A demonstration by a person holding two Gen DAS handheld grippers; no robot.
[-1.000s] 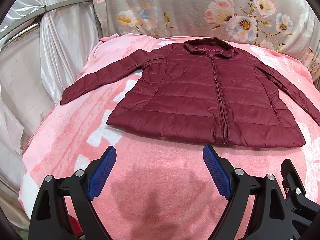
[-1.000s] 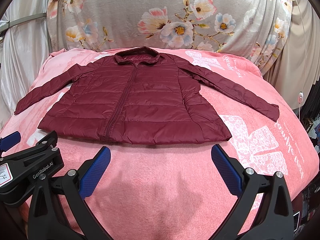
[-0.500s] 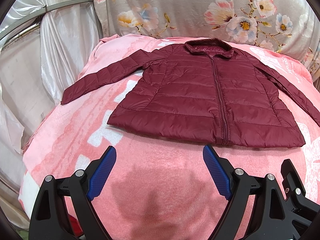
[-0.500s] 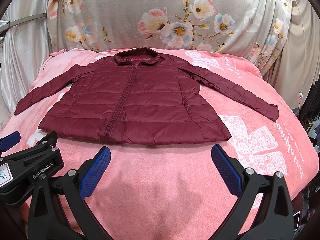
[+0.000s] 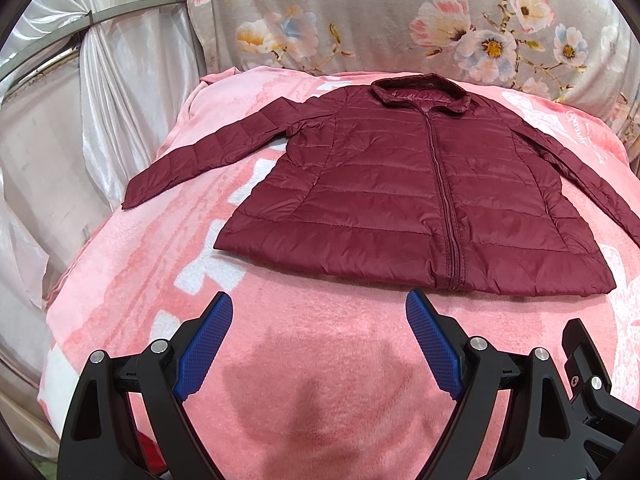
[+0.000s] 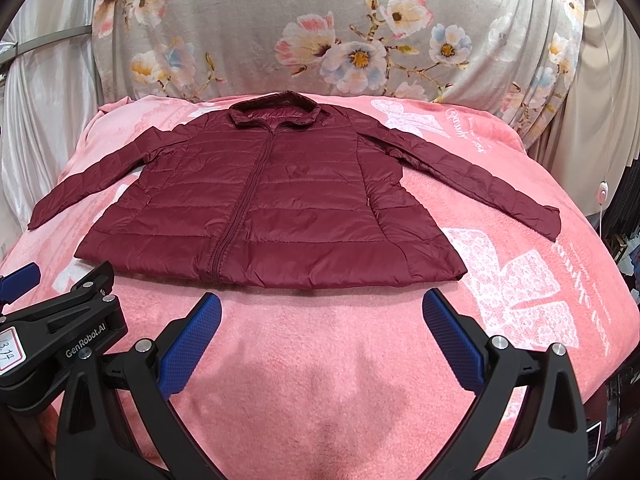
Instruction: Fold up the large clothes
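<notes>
While both pairs of blue fingers [image 5: 204, 344] stand wide apart and empty, the left gripper [image 5: 320, 340] and right gripper [image 6: 322, 336] hover over the near edge of the pink blanket [image 6: 328, 360]. Beyond lies the jacket [image 6: 276, 208], flat, zipped, sleeves spread, collar far.

Bright, even indoor light; sharp fisheye views

A soft shadow darkens the pink blanket [image 5: 328, 392] near the bottom of both views. The satin curtain [image 5: 132, 64] shows mild sheen. Edges bow strongly, and the corners go black.
</notes>
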